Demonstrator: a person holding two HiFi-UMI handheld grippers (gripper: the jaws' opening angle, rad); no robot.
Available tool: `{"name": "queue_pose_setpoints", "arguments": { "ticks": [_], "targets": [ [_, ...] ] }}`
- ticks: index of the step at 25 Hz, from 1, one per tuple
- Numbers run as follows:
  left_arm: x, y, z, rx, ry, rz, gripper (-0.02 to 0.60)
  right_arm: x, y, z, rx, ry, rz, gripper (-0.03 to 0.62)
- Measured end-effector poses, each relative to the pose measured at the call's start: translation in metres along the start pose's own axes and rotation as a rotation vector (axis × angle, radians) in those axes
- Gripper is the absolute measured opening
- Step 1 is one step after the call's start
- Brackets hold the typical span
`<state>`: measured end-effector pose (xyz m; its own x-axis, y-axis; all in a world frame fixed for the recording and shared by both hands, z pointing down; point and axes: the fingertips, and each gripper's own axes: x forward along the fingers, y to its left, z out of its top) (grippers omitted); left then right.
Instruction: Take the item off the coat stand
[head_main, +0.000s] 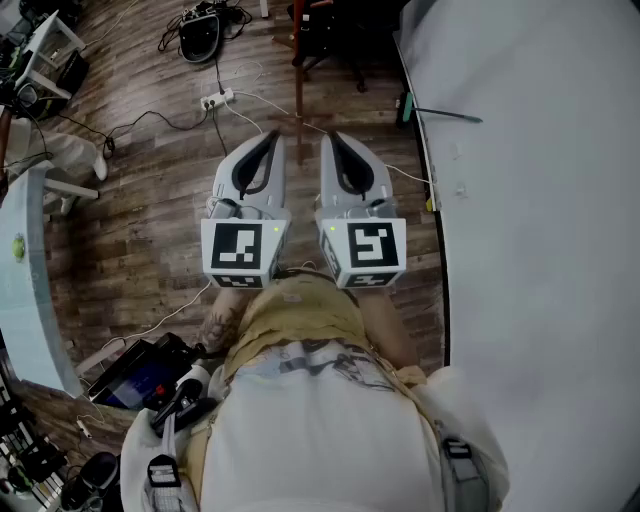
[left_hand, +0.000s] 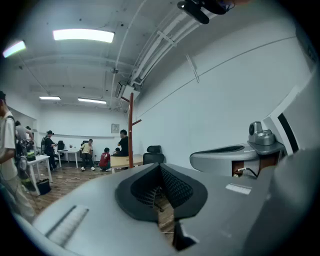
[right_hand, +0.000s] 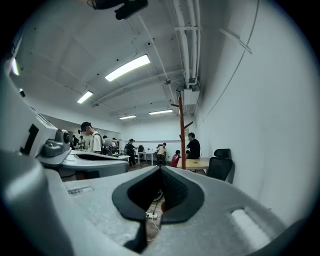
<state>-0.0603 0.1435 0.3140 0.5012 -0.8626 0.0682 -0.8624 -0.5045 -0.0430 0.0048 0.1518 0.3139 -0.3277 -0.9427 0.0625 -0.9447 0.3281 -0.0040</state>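
Observation:
The coat stand is a thin red-brown pole (head_main: 298, 85) rising from the wooden floor just ahead of both grippers. It shows far off in the left gripper view (left_hand: 131, 131) and in the right gripper view (right_hand: 181, 134), with short pegs near its top. I cannot make out any item hanging on it. My left gripper (head_main: 272, 136) and right gripper (head_main: 333, 138) are held side by side at waist height, pointing at the stand. Both are shut with nothing between the pads (left_hand: 172, 186) (right_hand: 172, 187).
A white wall (head_main: 540, 200) runs along the right. A power strip (head_main: 216, 100) and cables lie on the floor ahead. A black office chair (right_hand: 220, 165) and a wooden desk (right_hand: 200, 163) stand by the coat stand. Several people are at the back. A pale table (head_main: 25, 280) stands at left.

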Motion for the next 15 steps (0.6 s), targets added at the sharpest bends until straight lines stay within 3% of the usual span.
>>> {"name": "queue_pose_setpoints", "arguments": {
  "ticks": [6, 15],
  "targets": [
    [0.001, 0.006, 0.001, -0.029, -0.003, 0.029, -0.003, 0.004, 0.000, 0.000, 0.006, 0.014, 0.010, -0.006],
    [0.000, -0.002, -0.003, -0.079, 0.057, 0.020, -0.003, -0.002, -0.003, -0.007, 0.077, 0.052, 0.017, -0.005]
  ]
}}
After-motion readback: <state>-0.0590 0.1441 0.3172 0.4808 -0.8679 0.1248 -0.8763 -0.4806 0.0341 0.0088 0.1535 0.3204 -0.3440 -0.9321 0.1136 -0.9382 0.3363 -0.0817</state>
